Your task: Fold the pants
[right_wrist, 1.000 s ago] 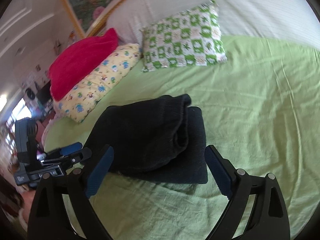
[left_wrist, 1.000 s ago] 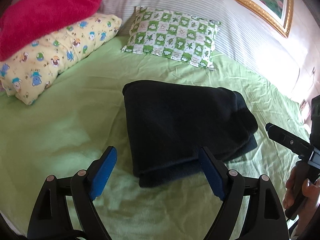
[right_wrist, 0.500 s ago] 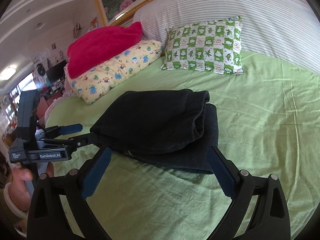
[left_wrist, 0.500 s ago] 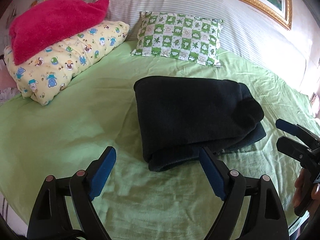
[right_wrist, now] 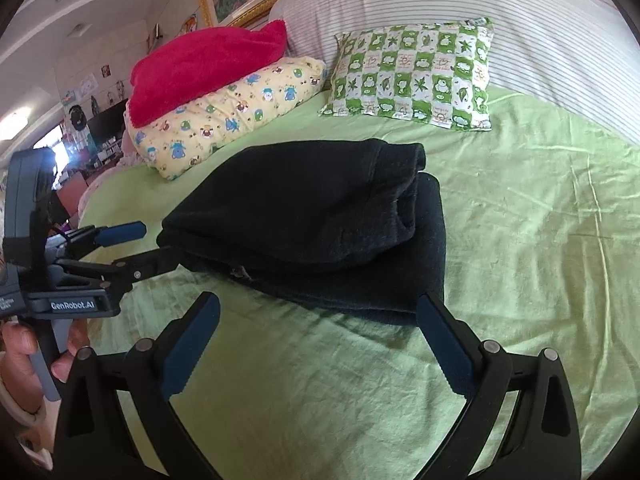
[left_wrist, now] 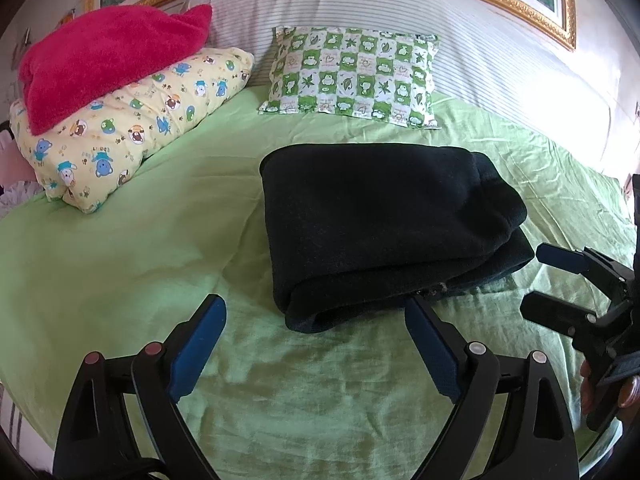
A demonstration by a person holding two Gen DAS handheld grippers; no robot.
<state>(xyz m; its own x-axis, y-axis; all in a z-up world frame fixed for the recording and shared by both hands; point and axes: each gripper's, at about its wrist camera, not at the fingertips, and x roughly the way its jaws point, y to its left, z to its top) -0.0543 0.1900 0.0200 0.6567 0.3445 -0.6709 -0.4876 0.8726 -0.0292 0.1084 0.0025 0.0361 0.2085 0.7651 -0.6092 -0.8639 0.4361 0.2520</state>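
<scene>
The dark navy pants (left_wrist: 384, 232) lie folded into a thick rectangular bundle in the middle of the green bed sheet (left_wrist: 120, 264); they also show in the right wrist view (right_wrist: 320, 216). My left gripper (left_wrist: 316, 312) is open and empty, held back from the bundle's near edge. My right gripper (right_wrist: 320, 312) is open and empty, just short of the bundle's near right corner. Each gripper shows in the other's view, the right one (left_wrist: 540, 280) and the left one (right_wrist: 156, 244), both apart from the pants.
A green checked pillow (left_wrist: 352, 76) lies behind the pants. A yellow cartoon pillow (left_wrist: 132, 128) with a red towel (left_wrist: 104, 56) on it lies at the far left. A striped headboard cushion (left_wrist: 480, 32) runs along the back.
Both grippers have drawn back and risen from the folded pants, so the bundle sits farther from the fingers. The pants have not moved.
</scene>
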